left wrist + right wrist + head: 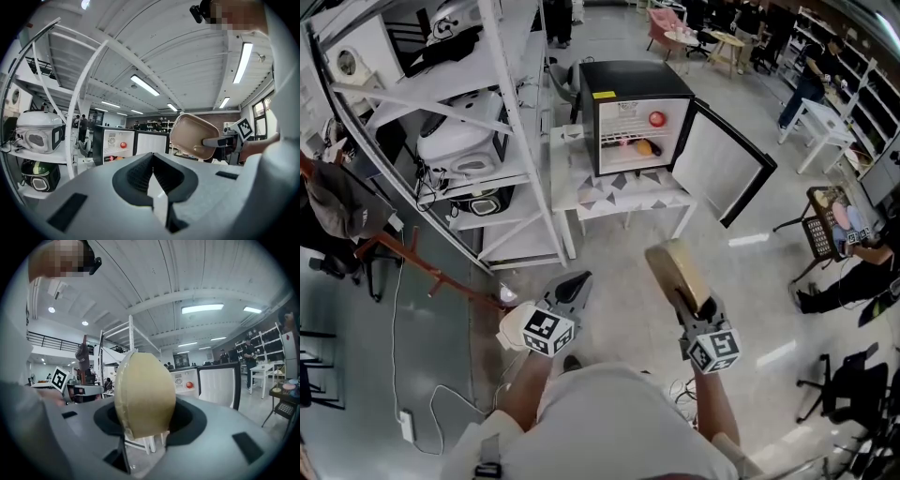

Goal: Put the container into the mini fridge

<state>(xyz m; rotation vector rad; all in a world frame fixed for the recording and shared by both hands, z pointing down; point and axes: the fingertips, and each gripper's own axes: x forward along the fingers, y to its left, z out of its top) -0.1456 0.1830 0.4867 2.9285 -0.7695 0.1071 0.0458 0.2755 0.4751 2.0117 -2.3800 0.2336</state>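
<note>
Right gripper (150, 425): fingers are clamping the tan container (144, 394) on edge, about half spread around it. The container is sticking up and forward past the fingertips. Left gripper (153, 176): fingers are pressing together, gripping nothing. The mini fridge (623, 89) is standing well ahead of both sets of fingers on a white table (623, 199), its door (719, 165) hanging open on the right gripper's side. The container is not yet inside.

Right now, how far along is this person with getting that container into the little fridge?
Done: the mini fridge already has its door open. In hand: the right gripper clamps the tan container in mid-air, well short of the fridge; the left gripper is shut and empty. Left: carry it over, set it inside, let go.
</note>
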